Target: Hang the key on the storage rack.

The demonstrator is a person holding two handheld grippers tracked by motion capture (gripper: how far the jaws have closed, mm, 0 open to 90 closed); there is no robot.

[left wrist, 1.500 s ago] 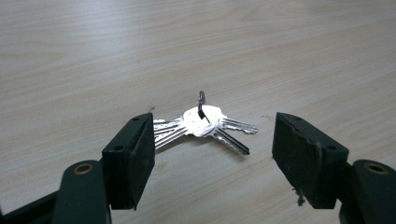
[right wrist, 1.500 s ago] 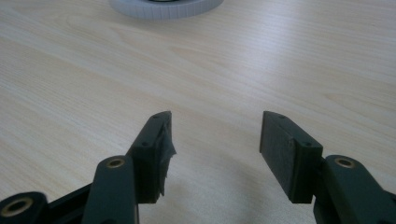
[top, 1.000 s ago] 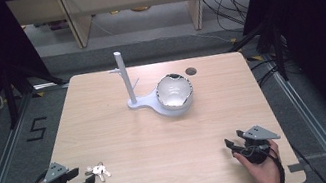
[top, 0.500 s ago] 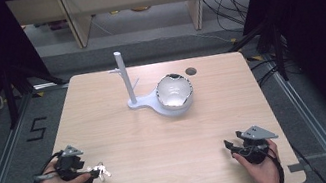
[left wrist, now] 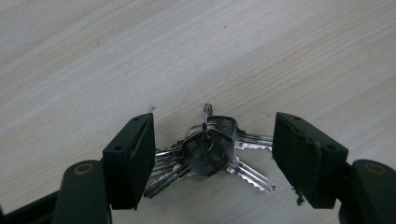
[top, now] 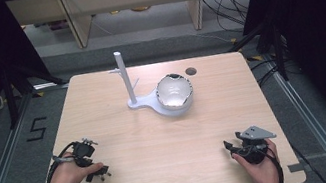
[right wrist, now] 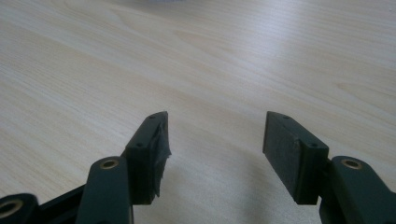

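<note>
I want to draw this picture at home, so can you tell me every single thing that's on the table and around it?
keys: one bunch on a ring, silver, on the table's near left, between the open left tongs
stand: one, white post with little pegs on a flat base, middle of the table toward the far side
bowl: one, white and shiny inside, with a jagged rim, on the stand's base, right of the post
table: one, light wood
dark round spot: one, far side of the table, right of the bowl
shelves: pale wood, on the floor beyond the table
left tongs: black, open, around the keys
right tongs: black, open, over bare table, near right
</note>
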